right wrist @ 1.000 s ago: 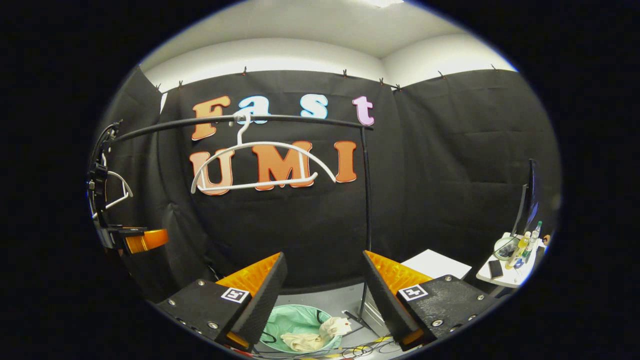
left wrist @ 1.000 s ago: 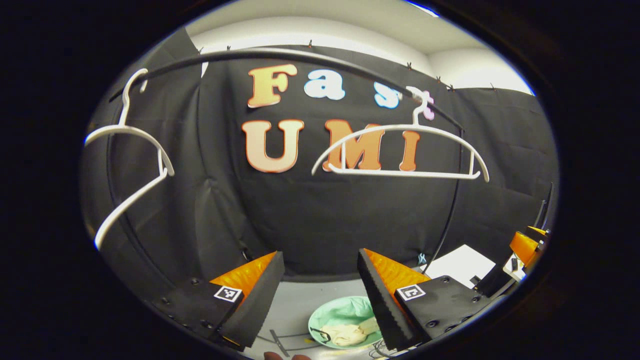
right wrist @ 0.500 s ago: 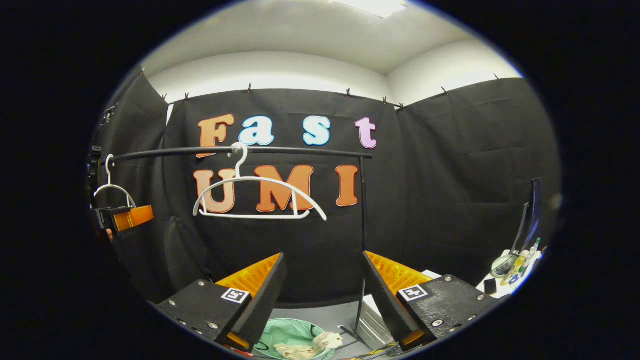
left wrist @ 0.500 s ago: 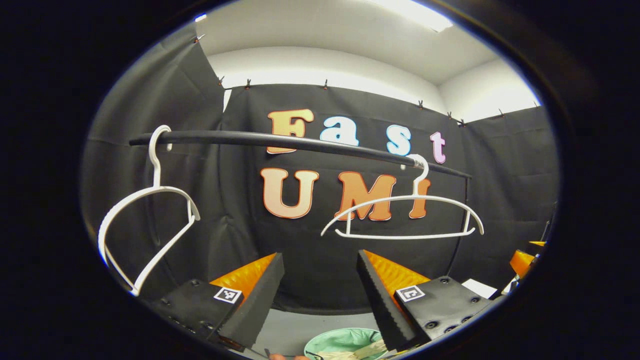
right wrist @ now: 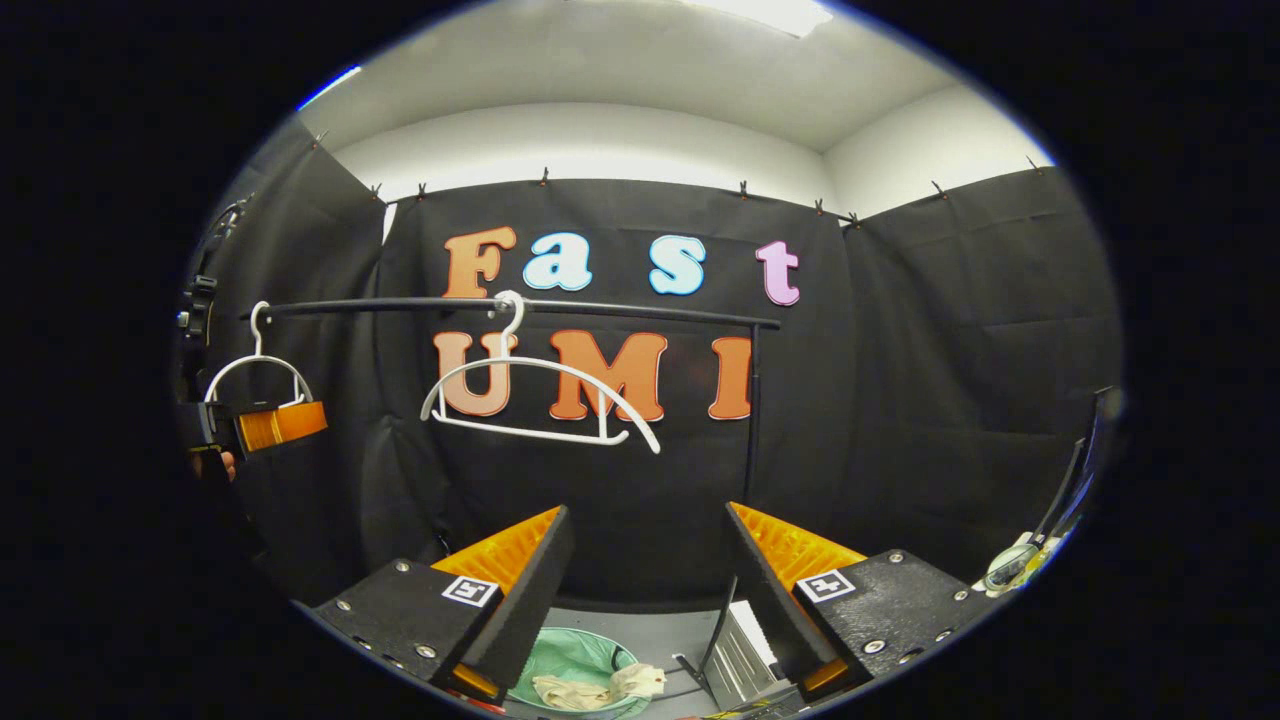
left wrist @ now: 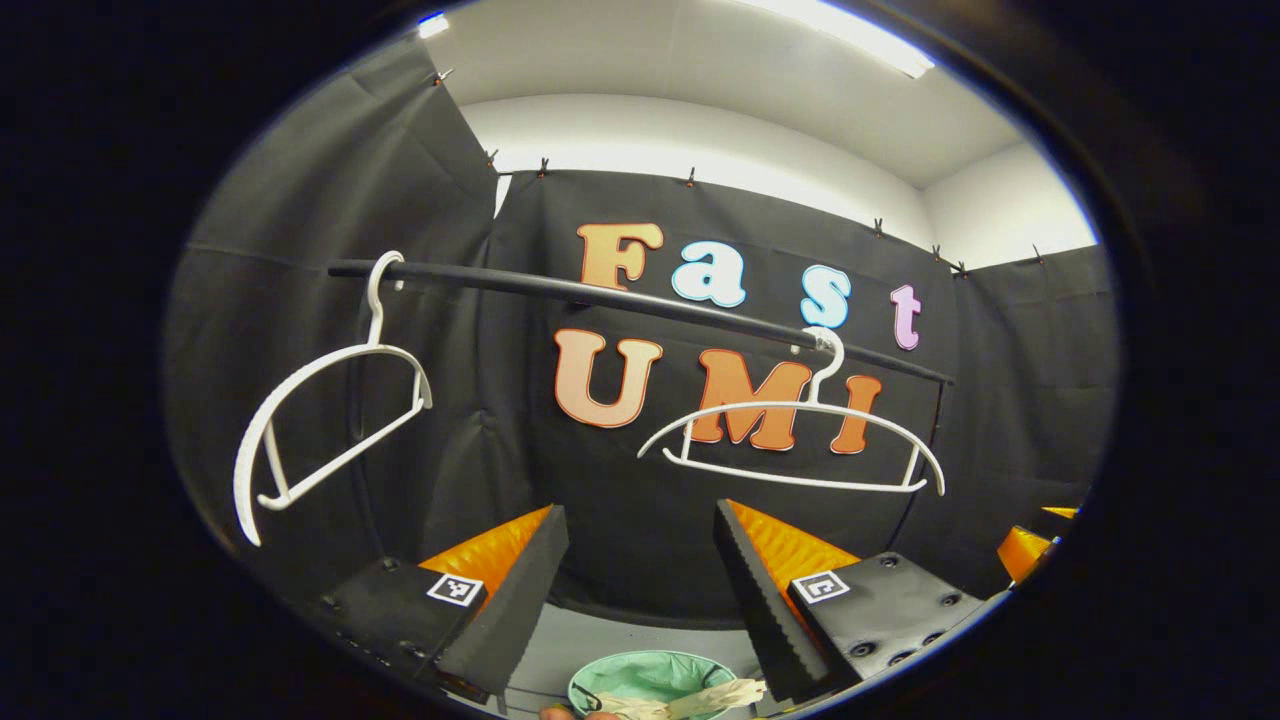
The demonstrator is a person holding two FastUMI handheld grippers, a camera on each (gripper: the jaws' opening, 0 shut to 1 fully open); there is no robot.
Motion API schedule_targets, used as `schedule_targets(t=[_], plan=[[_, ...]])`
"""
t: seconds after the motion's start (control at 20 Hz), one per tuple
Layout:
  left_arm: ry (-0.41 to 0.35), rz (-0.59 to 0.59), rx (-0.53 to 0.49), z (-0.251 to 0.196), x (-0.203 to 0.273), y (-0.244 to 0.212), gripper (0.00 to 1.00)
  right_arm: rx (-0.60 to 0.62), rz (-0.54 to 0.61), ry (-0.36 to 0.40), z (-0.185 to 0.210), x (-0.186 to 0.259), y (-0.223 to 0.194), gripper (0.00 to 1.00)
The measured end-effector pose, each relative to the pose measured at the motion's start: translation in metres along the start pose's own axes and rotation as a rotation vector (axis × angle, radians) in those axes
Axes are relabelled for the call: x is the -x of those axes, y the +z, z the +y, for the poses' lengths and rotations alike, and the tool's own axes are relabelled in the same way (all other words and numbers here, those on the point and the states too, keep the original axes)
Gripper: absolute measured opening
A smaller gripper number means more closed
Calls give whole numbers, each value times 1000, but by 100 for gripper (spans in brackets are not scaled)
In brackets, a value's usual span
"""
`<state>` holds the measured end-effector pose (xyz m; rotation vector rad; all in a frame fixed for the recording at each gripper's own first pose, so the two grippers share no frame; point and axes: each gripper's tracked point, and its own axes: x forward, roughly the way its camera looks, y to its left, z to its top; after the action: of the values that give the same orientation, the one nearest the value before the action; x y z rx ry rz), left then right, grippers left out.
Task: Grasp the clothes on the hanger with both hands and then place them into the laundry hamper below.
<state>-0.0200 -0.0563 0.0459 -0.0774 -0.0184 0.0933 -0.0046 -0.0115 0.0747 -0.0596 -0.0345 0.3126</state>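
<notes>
two white hangers hang bare on the black rail (left wrist: pixel 640 300). in the left gripper view we log one hanger (left wrist: pixel 320 420) at 9 o'clock, turned nearly edge-on, and the other hanger (left wrist: pixel 800 440) at about 2 o'clock, face-on. in the right gripper view the same rail (right wrist: pixel 520 307) runs across at 11 o'clock, with the face-on hanger (right wrist: pixel 540 400) near centre and the edge-on one (right wrist: pixel 255 365) at 9 o'clock.

left gripper (left wrist: pixel 640 590): jaws spread wide, nothing between them. right gripper (right wrist: pixel 650 590): jaws likewise wide, nothing held. we also see the left gripper (right wrist: pixel 265 425) at 9 o'clock in the right gripper view, in front of the edge-on hanger, with part of a hand (right wrist: pixel 215 465) just below it.

laundry hamper (left wrist: pixel 650 680), green-lined, sits on the grey floor at 6 o'clock in the left gripper view, below the gap between the fingers. clothes (left wrist: pixel 690 700), cream-coloured, lie crumpled inside it. in the right gripper view we note the hamper (right wrist: pixel 575 665) at 6 o'clock with the clothes (right wrist: pixel 590 688) in it, one fold draped over the rim. beside the hamper stands the rail's upright post (right wrist: pixel 750 420).
</notes>
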Motion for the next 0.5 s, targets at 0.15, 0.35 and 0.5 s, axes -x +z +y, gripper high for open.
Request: schedule_targets(t=[0.15,0.35,0.5], plan=[[36,-47,-35,-5,14,18,94,-19,8,34,-4,-1,-3,93],[68,-78,-64,-12,32,30,96,-39,7,64,-14,2,-4,93],[70,-81,-90,-25,34,30,94,-48,8,79,-22,6,-4,93]])
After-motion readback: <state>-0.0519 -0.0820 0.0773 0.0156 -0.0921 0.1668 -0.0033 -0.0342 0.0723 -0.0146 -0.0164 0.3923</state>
